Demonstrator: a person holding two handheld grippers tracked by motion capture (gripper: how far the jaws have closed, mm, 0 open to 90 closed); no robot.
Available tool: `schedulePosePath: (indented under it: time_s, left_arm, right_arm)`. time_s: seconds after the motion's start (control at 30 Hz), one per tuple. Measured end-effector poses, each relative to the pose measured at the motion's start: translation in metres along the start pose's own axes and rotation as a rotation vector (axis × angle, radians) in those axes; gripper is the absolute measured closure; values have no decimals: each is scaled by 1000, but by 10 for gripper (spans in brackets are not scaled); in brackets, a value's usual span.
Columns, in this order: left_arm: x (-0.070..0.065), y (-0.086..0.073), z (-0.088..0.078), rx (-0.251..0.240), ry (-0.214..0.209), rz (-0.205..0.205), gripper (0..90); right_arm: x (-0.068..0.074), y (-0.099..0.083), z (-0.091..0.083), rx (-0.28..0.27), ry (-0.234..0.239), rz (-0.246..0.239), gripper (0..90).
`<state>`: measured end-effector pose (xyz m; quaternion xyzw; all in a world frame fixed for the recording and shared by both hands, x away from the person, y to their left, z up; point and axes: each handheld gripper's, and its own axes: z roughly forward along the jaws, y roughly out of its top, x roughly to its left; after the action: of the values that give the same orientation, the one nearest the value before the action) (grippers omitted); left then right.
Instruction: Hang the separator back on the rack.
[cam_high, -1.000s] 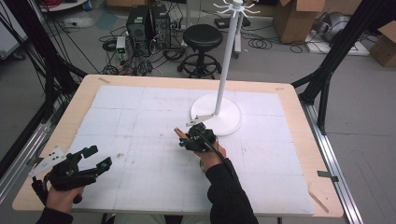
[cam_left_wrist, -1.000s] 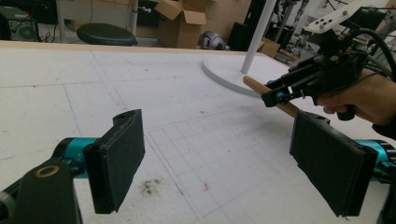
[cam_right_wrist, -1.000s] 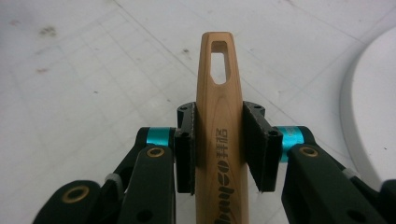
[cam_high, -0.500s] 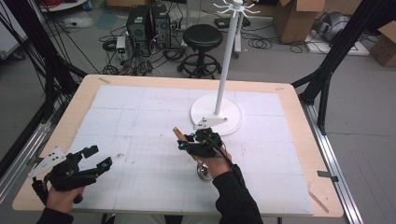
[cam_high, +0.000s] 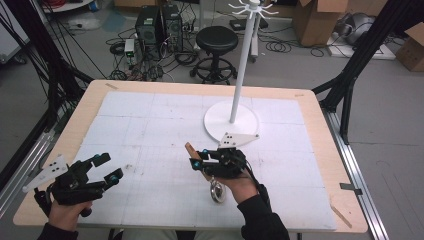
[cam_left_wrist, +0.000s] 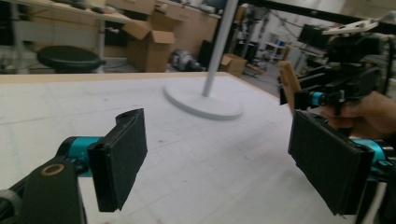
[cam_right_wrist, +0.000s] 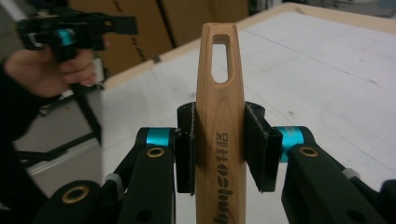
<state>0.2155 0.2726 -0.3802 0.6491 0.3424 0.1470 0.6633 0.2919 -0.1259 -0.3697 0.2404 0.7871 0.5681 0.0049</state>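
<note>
High view: one ladle (cam_high: 216, 190), one stand (cam_high: 231, 120).

Left hand-held gripper (cam_high: 102, 169) jaws apart, just closing a little — empty, right hand-held gripper (cam_high: 200, 161) clamped shut

The wooden handle (cam_right_wrist: 219, 135) ran off the right gripper view's six o'clock edge, and in the high view the right tool (cam_high: 200, 162) and hand (cam_high: 239, 181) hid its join with the metal head (cam_high: 217, 192).
</note>
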Motion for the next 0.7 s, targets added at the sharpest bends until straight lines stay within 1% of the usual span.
schedulePosePath:
  time_s: [0.1,0.17,0.23,0.27,0.3,0.33,0.4,0.43,0.47,0.5,0.53,0.57,0.6,0.7]
  left_arm:
    - [-6,6,5,8,-70,3,254]
    - [-10,11,9,3,-127,-4,263]
    - [-15,17,12,11,-186,-11,265]
    - [-17,20,15,15,-220,-14,268]
    - [-23,27,19,24,-274,-14,279]
    - [-23,27,19,24,-274,-14,279]
    - [-30,33,25,23,-306,-8,279]
    - [-35,38,31,18,-332,7,266]
    - [-35,38,31,18,-332,7,251]
    - [-38,40,34,12,-343,10,251]
    - [-40,42,38,8,-350,17,244]
    - [-43,44,41,7,-357,20,244]
    - [-44,46,44,7,-368,26,244]
    - [-50,47,50,12,-399,32,283]
  right_arm:
    - [7,-1,-2,-28,54,-11,668]
    - [12,-1,-2,-38,90,-24,668]
    - [18,-1,-1,-50,122,-41,668]
    - [20,0,-1,-55,141,-52,668]
    - [25,0,0,-65,171,-61,668]
    - [25,0,0,-65,171,-61,668]
    - [30,1,1,-72,192,-66,668]
    - [34,1,2,-77,209,-75,667]
    - [36,1,2,-82,215,-80,668]
    - [36,1,2,-82,215,-80,668]
    - [40,1,2,-96,226,-86,667]
    - [41,1,2,-100,236,-94,667]
    - [41,1,2,-100,236,-94,667]
    - [45,0,2,-111,245,-100,668]
